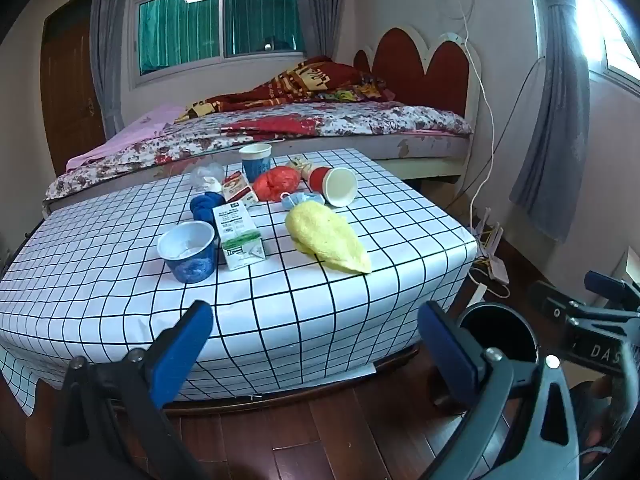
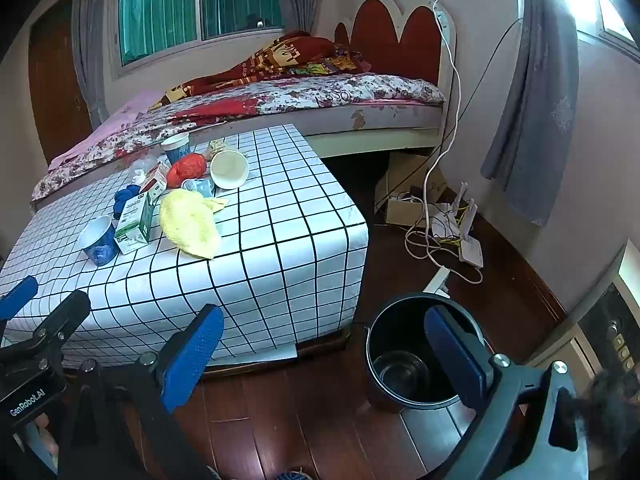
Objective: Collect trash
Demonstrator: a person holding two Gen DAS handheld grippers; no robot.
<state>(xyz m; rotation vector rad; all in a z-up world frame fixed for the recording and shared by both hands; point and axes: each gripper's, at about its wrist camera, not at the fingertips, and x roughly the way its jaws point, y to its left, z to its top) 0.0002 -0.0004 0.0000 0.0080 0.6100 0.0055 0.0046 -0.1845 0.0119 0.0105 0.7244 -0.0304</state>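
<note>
Trash lies on a low table (image 1: 320,304) (image 2: 304,240) with a white grid cloth: a blue cup (image 1: 189,252) (image 2: 97,242), a green milk carton (image 1: 239,236) (image 2: 134,224), a yellow cloth (image 1: 328,240) (image 2: 188,224), a red crumpled bag (image 1: 277,184) (image 2: 187,169), a tipped red cup (image 1: 334,186) (image 2: 229,169), an upright blue cup (image 1: 256,160) (image 2: 176,148), a blue sock (image 1: 206,206). A black bin (image 2: 408,352) (image 1: 496,332) stands on the floor right of the table. My left gripper (image 1: 316,344) is open before the table's front edge. My right gripper (image 2: 324,344) is open, its right finger over the bin.
A bed (image 1: 280,128) with floral bedding lies behind the table. Cables, a router and cardboard (image 2: 440,220) clutter the floor to the right, near a grey curtain (image 2: 532,120). Dark wooden floor (image 2: 280,420) runs in front of the table.
</note>
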